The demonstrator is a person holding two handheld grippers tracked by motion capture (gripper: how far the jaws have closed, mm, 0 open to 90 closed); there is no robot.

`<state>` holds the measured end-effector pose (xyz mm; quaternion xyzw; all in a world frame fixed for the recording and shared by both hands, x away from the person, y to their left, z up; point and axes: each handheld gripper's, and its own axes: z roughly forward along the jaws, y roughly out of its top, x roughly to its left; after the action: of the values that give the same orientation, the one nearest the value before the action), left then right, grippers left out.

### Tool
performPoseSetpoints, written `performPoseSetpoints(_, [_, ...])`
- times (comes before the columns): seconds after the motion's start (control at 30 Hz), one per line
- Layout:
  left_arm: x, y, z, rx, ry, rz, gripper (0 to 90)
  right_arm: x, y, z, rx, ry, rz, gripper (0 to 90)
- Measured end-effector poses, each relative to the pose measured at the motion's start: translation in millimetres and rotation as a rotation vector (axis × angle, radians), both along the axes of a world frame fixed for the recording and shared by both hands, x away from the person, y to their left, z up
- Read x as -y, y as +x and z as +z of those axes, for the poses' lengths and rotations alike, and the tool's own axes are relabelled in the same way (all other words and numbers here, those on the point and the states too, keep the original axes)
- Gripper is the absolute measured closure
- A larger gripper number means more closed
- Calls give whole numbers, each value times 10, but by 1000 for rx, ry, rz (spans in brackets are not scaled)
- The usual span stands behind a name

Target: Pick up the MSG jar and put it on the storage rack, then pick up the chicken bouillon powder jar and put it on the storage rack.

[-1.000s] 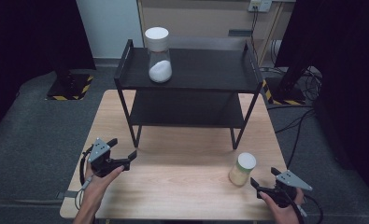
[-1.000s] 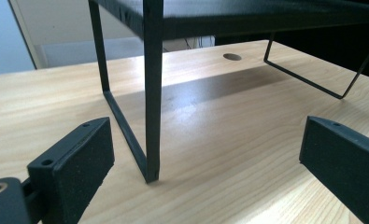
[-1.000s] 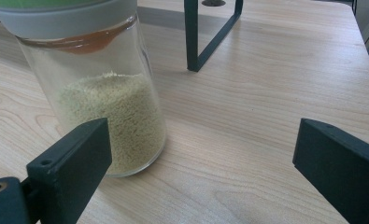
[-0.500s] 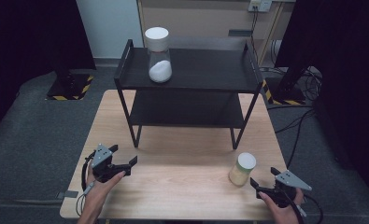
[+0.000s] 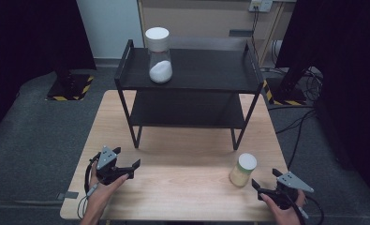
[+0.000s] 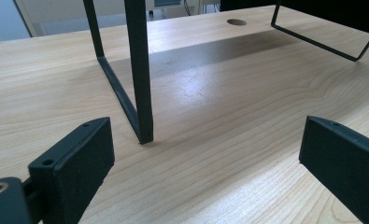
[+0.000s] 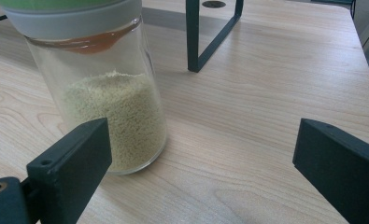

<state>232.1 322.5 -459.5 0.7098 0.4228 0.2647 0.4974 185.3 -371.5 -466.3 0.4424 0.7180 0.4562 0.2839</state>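
Left gripper (image 5: 126,168) has drifted slightly toward the near table edge and inward since the earlier frame; right gripper (image 5: 262,187) unchanged. Both sit low over the wooden table (image 5: 182,187), jaws wide, nothing between them. Just beyond the right gripper stands a glass jar (image 5: 242,170), upright, pale lid, yellowish grains inside; no readable label. Past the left gripper, the shelf leg (image 6: 142,84). Farther back, the black two-tier shelf (image 5: 187,84) carries a white-lidded jar (image 5: 159,55) holding white powder.
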Motion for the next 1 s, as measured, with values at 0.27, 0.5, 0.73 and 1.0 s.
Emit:
performPoseSetpoints(0.27, [13,-18,26,8,8,-6,22,3,-9,7,5,1,7,49])
performPoseSetpoints(0.5, [-6,-27,51,14,8,-11,20,10,-23,19,8,3,22,47])
performPoseSetpoints(0.73, [-11,-25,44,11,12,-7,20,19,-17,29,10,-1,47,44])
performPoseSetpoints(1.0, [-20,-26,41,7,13,-5,20,18,12,28,10,6,92,41])
